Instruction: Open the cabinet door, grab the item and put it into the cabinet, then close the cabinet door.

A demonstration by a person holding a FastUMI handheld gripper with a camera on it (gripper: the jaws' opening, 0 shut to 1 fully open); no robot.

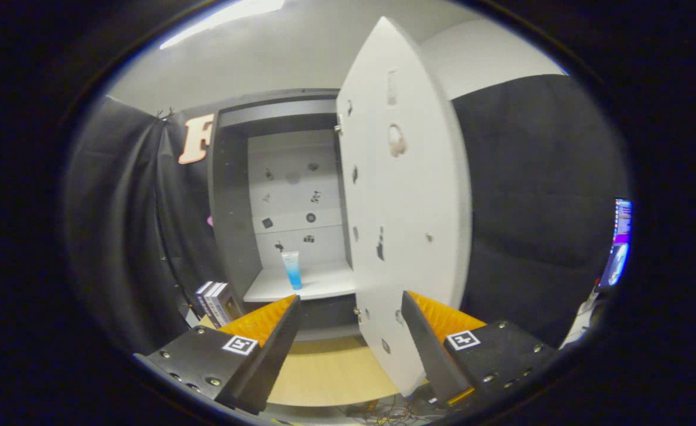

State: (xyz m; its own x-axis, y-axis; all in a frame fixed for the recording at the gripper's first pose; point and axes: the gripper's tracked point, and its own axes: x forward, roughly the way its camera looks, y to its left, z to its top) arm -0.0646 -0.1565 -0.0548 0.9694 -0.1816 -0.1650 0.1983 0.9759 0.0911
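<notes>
door: cabinet door (404, 195) standing open | item: blue-white tube (291, 269) sitting upright on cabinet shelf (324, 285), at 11 o'clock beyond the claw (348, 322) | claw: spread wide, gripping nothing | left — closing the door

Black cloth walls (537, 195) (draped), ceiling light strip (223, 21), pale wooden tabletop (330, 373).

tube (291, 269) inside cabinet (229, 207), gripper (350, 310) agape
</notes>
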